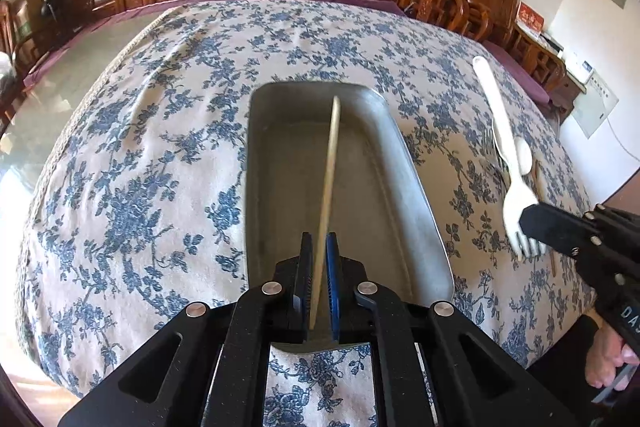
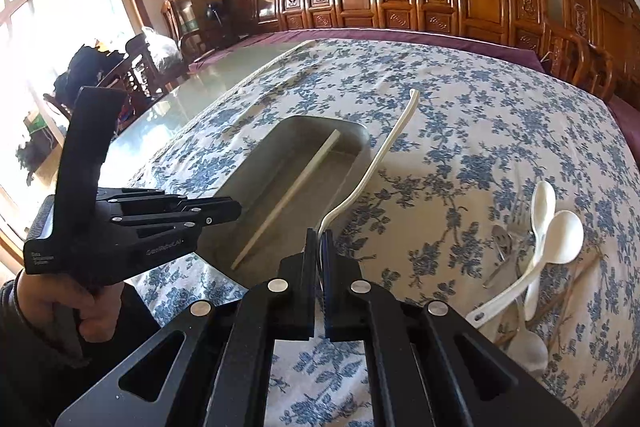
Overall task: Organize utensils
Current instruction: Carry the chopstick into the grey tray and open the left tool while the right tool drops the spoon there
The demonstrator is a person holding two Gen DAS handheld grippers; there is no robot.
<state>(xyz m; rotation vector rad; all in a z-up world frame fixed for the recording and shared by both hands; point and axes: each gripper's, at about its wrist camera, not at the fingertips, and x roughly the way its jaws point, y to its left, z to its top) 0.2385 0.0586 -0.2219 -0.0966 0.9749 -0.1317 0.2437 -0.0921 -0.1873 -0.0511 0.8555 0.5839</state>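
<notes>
Left hand-held gripper (image 1: 319, 247) clamped on chopstick (image 1: 330, 163), held over tray (image 1: 400, 155) for deposit. Right hand-held gripper (image 2: 319, 247) clamped on fork (image 2: 384, 155) beside tray, likely queued next.

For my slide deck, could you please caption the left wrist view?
Left gripper holds a chopstick over the metal tray while the right gripper grips a white fork.
</notes>
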